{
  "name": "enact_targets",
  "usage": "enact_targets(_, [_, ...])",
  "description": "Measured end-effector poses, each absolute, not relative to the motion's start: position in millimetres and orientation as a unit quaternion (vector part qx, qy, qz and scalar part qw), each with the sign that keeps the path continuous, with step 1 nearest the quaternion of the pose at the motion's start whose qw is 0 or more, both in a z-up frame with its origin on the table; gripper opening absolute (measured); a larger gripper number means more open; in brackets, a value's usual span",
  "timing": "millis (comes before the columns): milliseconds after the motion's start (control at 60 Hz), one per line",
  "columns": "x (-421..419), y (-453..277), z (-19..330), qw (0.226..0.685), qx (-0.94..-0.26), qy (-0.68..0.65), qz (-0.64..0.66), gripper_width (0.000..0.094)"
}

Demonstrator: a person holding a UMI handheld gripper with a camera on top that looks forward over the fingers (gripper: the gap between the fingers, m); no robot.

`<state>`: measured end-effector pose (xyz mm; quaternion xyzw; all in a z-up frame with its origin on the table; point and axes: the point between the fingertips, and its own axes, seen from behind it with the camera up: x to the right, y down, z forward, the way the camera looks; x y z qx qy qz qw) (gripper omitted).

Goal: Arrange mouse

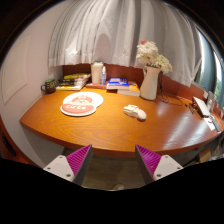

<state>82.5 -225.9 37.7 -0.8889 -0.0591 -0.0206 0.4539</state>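
A white computer mouse (134, 112) lies on the wooden table (110, 130), to the right of a round red and white mouse pad (80, 103). My gripper (112, 162) is open and empty, its two magenta pads (76, 160) spread wide. It hangs off the table's near edge, well short of the mouse, which lies beyond the fingers and slightly right of their middle.
A white vase with flowers (150, 75) stands at the back right. Books (72, 84), a white bottle (98, 73) and a blue box (118, 83) line the back edge. A laptop or keyboard (203, 106) sits at the far right. Curtains hang behind.
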Motion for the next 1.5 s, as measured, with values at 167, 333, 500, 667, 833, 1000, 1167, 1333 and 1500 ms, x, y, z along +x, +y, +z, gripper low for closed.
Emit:
enact_targets(167, [135,-166,16,0.451,-0.89,-0.049,-0.04,0.0861])
enact_targets(333, [164,-95,5,0.449,-0.892,-0.048,-0.042,0.086])
enact_targets(500, [180,-36,-4,0.437,-0.898,-0.05,-0.027,0.0865])
enact_targets(667, [186,4,-10,0.424,-0.904,-0.049,-0.001,0.0857])
enact_targets(833, [203,27,-11,0.411,-0.911,-0.03,0.002,0.0828])
enact_targets(1000, [209,35,-12,0.399,-0.917,-0.004,0.007,0.0635])
enact_targets(1167, [207,37,-13,0.393,-0.92,-0.001,0.005,0.0521])
enact_targets(1333, [205,36,-15,0.368,-0.93,0.004,0.001,0.0412])
enact_targets(1500, [204,37,-12,0.357,-0.934,0.01,-0.006,0.0394])
